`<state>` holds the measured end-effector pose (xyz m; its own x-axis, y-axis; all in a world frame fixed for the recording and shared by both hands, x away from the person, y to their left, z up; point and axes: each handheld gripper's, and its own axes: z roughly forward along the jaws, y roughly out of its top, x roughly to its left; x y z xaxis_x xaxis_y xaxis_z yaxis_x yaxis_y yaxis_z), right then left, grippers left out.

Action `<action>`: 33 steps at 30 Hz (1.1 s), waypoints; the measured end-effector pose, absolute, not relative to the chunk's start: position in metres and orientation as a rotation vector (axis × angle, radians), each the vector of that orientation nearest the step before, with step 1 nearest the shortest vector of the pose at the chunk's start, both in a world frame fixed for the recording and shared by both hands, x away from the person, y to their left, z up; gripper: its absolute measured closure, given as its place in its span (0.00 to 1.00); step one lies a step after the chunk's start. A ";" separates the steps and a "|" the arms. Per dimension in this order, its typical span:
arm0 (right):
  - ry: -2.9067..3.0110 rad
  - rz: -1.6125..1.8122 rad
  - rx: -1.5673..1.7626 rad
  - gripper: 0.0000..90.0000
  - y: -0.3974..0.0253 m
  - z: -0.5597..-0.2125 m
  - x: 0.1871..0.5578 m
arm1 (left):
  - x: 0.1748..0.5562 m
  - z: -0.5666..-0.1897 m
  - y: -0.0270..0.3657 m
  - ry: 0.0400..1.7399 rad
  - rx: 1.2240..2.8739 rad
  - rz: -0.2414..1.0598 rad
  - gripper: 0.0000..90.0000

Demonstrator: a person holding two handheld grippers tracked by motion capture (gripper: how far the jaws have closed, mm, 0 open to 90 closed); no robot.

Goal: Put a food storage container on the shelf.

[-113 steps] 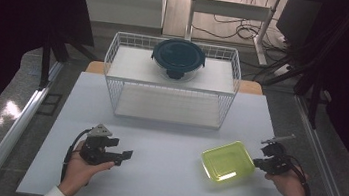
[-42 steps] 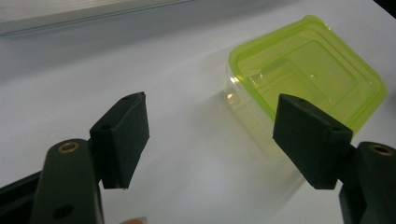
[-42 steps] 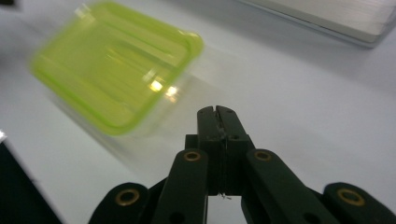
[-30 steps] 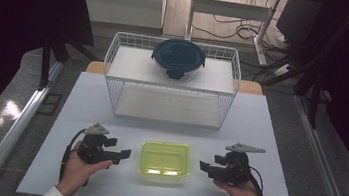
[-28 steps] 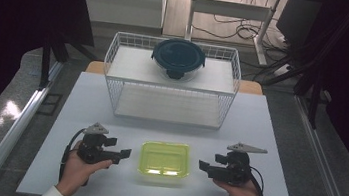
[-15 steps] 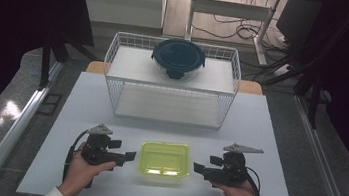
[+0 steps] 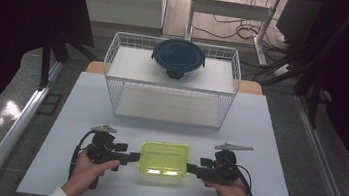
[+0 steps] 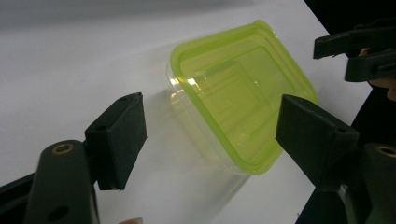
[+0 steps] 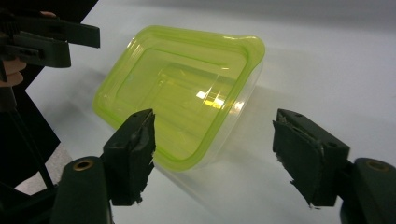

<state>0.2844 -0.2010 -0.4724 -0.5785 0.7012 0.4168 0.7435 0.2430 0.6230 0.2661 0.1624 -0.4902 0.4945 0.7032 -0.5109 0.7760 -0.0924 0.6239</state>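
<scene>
While it sits flat near the front edge of the white tabletop [image 7: 268,139], the lidded container [image 7: 164,159] lies between the left gripper [image 7: 130,158] and right gripper [image 7: 193,169]. Item: clear plastic tub, yellow-green snap lid; judged light, thin-walled, somewhat flexible, slick. Both grippers' fingers [image 8: 116,137] stand wide apart, holding nothing. Best hold: short end walls under the lid rim. Behind: wire basket [image 7: 114,78] bearing a dark round lidded bowl [image 7: 178,58].

White wire basket [image 7: 114,78] standing at far edge of white table [image 7: 276,156], centred between its far corners. Round dark-blue lidded container [image 7: 178,58] resting on upper shelf inside basket, toward far side. Lower shelf lying bare. Black cables [image 7: 231,29] trailing on floor beyond table. Metal rail [image 7: 17,129] running along left edge.
</scene>
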 end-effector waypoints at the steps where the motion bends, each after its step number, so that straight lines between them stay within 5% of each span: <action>1: -2.431 -1.265 -1.417 0.34 -0.200 -0.474 0.286 | 0.267 -0.492 0.161 1.247 1.816 -0.122 0.27; 22: -2.240 -1.200 -1.472 0.50 -0.188 -0.500 0.310 | 0.286 -0.516 0.154 1.309 1.700 -0.374 0.41; 33: -2.105 -1.193 -1.473 0.70 -0.195 -0.507 0.314 | 0.288 -0.525 0.152 1.324 1.685 -0.473 0.68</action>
